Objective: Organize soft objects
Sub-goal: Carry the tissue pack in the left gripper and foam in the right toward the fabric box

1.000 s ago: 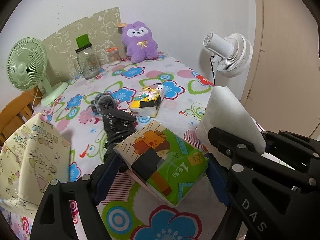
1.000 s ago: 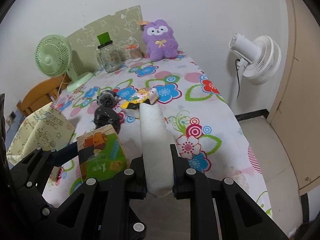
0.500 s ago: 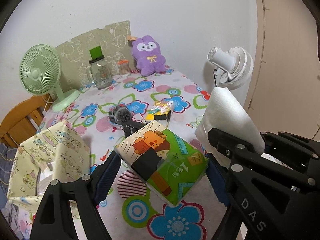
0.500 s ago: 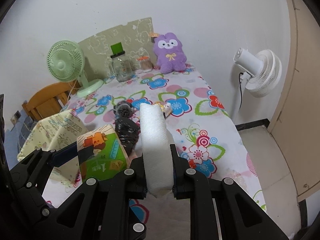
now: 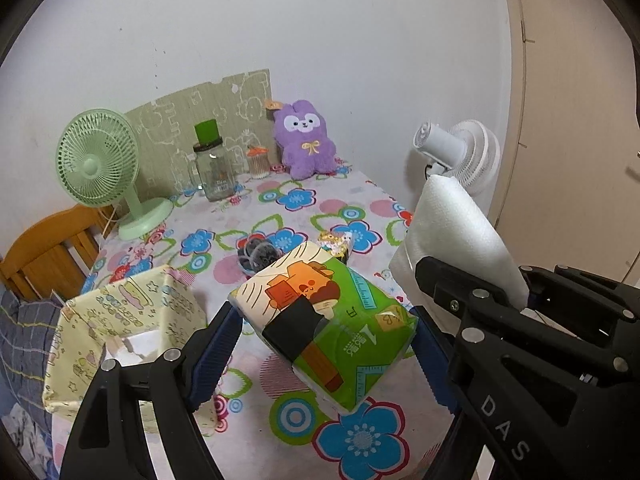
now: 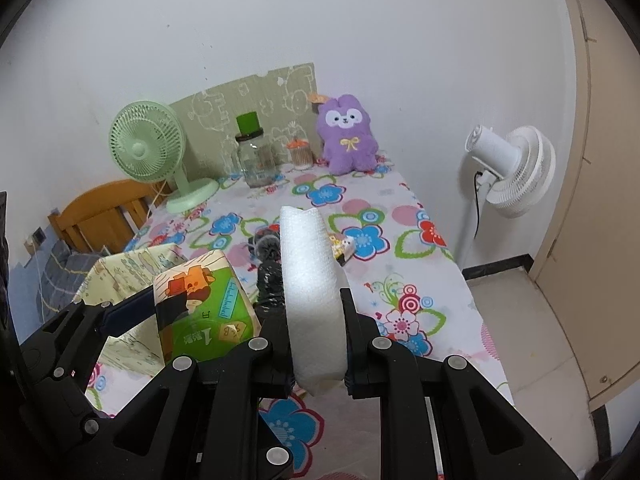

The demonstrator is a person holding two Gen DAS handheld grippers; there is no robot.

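Left gripper (image 5: 324,344): clamped on the green tissue pack (image 5: 324,320), blue pads pressed against its two ends; pack tilted, held off the floral tablecloth (image 5: 360,440).
Right gripper (image 6: 316,336): pinching a white foam pad (image 6: 310,280), upright between the black fingers (image 6: 348,320); pad pokes out well past the tips.
Relation of the two: side by side, tissue pack just left of the foam pad; touching or apart cannot be told.
Yellow fabric bin (image 5: 120,328): at the table's left edge, mouth open, just left of the tissue pack; something white inside, possibly paper, too hidden to name.
Dark bundle (image 6: 268,276): on the cloth behind the held items, mostly hidden.
Small yellow pack (image 5: 336,242): beside the dark bundle, partly covered.
Purple plush (image 6: 348,136): upright at the far end against the wall.
Far end, others: glass jar (image 5: 212,168) with green lid, green desk fan (image 5: 100,160) on the left.
White floor fan (image 6: 508,168): off the table, to the right.
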